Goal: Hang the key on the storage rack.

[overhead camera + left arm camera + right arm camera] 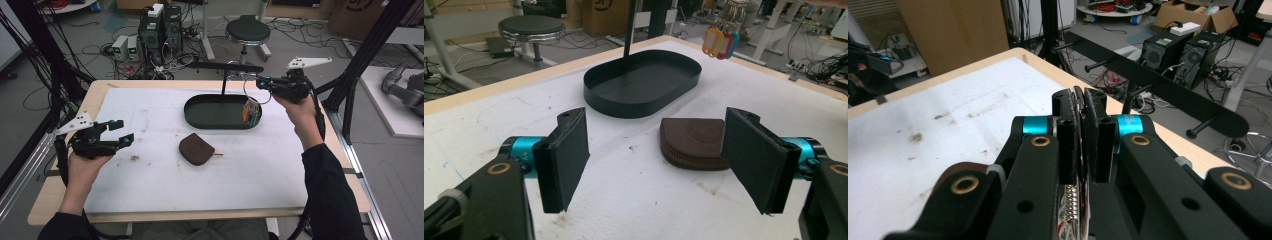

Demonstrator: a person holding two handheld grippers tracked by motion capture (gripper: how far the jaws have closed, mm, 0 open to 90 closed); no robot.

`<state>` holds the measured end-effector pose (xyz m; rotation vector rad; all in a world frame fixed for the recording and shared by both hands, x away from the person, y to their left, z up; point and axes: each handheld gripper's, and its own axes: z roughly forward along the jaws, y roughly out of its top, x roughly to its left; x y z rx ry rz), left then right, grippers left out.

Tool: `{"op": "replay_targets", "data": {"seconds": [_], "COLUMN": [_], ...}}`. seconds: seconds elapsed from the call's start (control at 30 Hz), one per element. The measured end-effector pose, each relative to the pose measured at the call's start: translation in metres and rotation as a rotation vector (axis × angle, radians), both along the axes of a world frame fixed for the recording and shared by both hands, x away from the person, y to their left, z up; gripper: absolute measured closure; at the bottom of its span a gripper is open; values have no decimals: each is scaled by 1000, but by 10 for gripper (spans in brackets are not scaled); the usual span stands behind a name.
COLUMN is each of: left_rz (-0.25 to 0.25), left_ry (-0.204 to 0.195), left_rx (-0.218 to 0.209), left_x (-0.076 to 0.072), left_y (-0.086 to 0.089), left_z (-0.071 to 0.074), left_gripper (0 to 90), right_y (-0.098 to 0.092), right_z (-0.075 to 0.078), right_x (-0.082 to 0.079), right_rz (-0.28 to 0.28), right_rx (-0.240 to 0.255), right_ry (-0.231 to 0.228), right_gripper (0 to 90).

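Bench [150, 195]: white, stained sheet on wood; cabled workshop floor, stool [247, 31] behind; key ring [251, 97], wire loop with coloured tags, hangs over black tray [200, 117], pinched in closed right claw [259, 82]; left claw [120, 132] open, empty.

The left gripper [116, 132] and right gripper [261, 82] are black, each with blue collars behind flat black rectangular pads [569, 157], brass-ringed pivot holes in the links, and a grey three-cornered plate [308, 62] on top marked with small dark dots. A black cable [318, 117] trails from each body, and a coiled metal spring [1071, 207] sits between the right gripper's links. The person wears black sleeves [332, 192] reaching the wrists, and both hands [85, 167] are bare.
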<state>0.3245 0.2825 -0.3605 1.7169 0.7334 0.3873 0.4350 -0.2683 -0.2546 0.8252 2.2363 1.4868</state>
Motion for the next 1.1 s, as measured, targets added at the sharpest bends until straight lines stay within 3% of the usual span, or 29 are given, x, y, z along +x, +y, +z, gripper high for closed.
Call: {"op": "replay_targets", "data": {"seconds": [0.43,0.83,1.1], "left_rz": [-13,-5,-4], "left_ry": [13,17,24], "left_rx": [11,8,12], "left_x": [2,1,1], "left_y": [-4,0,0], "left_z": [-4,-6,-8], "left_gripper": [273,273,273], "right_y": [0,11,6], "right_z": [-10,-7,-16], "right_x": [31,47,62], "right_rz": [-20,-22,-64], "right_rx": [3,-21,-28], "right_ry": [1,-12,10], "right_gripper": [857,857,856]}}
